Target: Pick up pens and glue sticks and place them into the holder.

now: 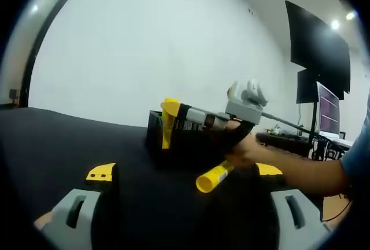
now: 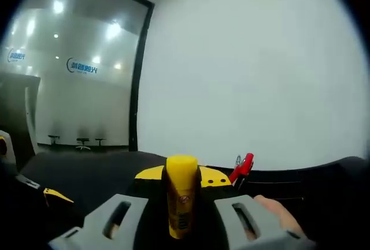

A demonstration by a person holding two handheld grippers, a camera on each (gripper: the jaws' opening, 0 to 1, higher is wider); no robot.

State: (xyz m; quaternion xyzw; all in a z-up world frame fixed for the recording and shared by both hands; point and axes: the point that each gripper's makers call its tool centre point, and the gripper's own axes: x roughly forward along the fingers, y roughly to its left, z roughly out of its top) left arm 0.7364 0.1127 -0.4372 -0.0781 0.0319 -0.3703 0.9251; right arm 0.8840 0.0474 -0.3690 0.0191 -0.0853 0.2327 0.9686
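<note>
- The right gripper (image 2: 182,215) has its jaws closed on a yellow glue stick (image 2: 181,201), standing upright between them; the small print on its label is too blurred to read.
- In the left gripper view that same glue stick (image 1: 214,176) hangs tilted near the black holder (image 1: 173,137) on the dark table (image 1: 58,140).
- The holder's white label text cannot be made out.
- A red pen (image 2: 241,169) pokes up just past the glue stick.
- The left gripper (image 1: 185,195) has its jaws spread wide, gripping nothing.
- Blue lettering (image 2: 81,66) on the glass wall is illegible.
</note>
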